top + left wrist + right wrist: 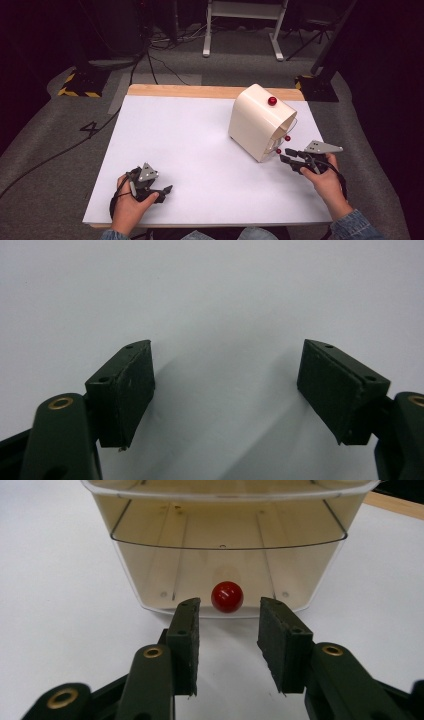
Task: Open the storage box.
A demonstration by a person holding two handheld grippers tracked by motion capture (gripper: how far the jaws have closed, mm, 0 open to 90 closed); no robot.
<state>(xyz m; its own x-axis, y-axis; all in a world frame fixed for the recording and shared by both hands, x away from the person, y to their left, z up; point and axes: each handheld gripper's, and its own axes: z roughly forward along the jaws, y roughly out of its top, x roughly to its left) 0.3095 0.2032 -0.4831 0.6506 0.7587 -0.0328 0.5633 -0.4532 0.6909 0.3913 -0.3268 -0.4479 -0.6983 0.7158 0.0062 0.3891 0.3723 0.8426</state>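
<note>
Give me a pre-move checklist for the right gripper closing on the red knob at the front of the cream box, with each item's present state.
1. Right gripper jaws open: ok.
2. Red knob centred between the jaws: ok, it sits in line with the gap, just ahead of the tips.
3. Jaws already around the knob: not ok, they are short of it.
4. Cream box standing on the white table: ok.
5. Left gripper out of the way: ok, open over bare table at the near left.
6. Whether the clear front panel will move freely: cannot tell.
</note>
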